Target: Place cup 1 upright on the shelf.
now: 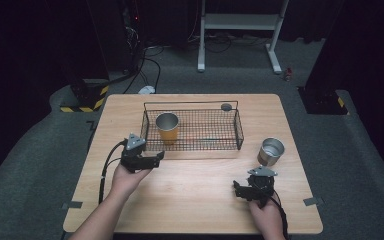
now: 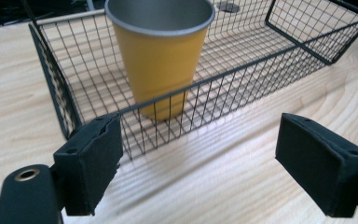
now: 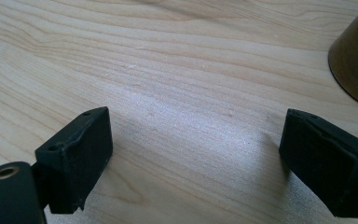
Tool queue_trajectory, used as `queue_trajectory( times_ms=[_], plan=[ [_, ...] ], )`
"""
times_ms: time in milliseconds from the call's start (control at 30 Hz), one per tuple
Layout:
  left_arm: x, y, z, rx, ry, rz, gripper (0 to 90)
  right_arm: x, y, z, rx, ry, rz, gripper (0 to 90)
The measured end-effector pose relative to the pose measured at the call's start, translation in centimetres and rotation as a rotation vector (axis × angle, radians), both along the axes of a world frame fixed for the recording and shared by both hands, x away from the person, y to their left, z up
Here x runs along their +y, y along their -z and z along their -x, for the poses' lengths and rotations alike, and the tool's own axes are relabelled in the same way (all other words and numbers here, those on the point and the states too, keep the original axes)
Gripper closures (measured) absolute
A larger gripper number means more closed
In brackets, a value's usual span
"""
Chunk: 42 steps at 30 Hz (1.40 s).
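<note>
A yellow metal cup [image 1: 167,127] [image 2: 161,51] stands upright in the left part of a black wire basket [image 1: 237,129] [image 2: 63,100] on the wooden table. A second cup [image 1: 270,151], brownish with a steel rim, stands on the table right of the basket; its side [image 3: 356,63] shows at the right edge of the right gripper view. My left gripper [image 1: 155,157] [image 2: 209,168] is open just in front of the basket's near left corner, with nothing between its jaws. My right gripper [image 1: 240,190] [image 3: 200,163] is open low over bare wood, in front of the second cup.
The wooden table [image 1: 190,200] has free surface in front of the basket. A small dark round disc [image 1: 226,106] [image 2: 228,7] lies by the basket's far right corner. A white frame stand [image 1: 240,30] and cables are on the floor behind the table.
</note>
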<state>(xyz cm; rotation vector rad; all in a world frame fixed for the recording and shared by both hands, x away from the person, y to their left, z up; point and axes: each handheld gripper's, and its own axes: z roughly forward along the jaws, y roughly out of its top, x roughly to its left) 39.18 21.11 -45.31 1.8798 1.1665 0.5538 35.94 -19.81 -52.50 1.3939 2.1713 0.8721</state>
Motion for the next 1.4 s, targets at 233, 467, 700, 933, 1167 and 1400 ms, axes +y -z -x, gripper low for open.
queue_trajectory(
  times_ms=[233, 467, 700, 933, 1167, 1400],
  plan=[
    [0.7, 1.4, 0.8, 0.024, -0.003, -0.006, 15.5, 0.0, 0.0, 0.0, 0.000, 0.000, 0.000, 9.5],
    [1.4, 3.4, 1.8, 0.076, -0.002, -0.041, 15.4, 0.0, 0.0, 0.0, -0.001, 0.000, 0.001, 9.5],
    [2.3, 5.5, 2.9, 0.151, -0.005, -0.092, 15.0, 0.0, 0.0, 0.0, 0.000, 0.003, -0.001, 9.5],
    [2.7, 6.6, 3.8, 0.176, -0.010, -0.157, 14.5, 0.0, 0.0, 0.0, 0.000, 0.003, -0.001, 9.5],
    [3.1, 7.0, 4.1, 0.162, -0.016, -0.163, 13.8, 0.0, 0.0, 0.0, 0.000, 0.002, -0.001, 9.5],
    [2.7, 7.7, 4.0, 0.132, -0.099, -0.160, 0.3, 0.0, 0.0, 0.0, 0.000, 0.002, -0.001, 9.5]
  ],
)
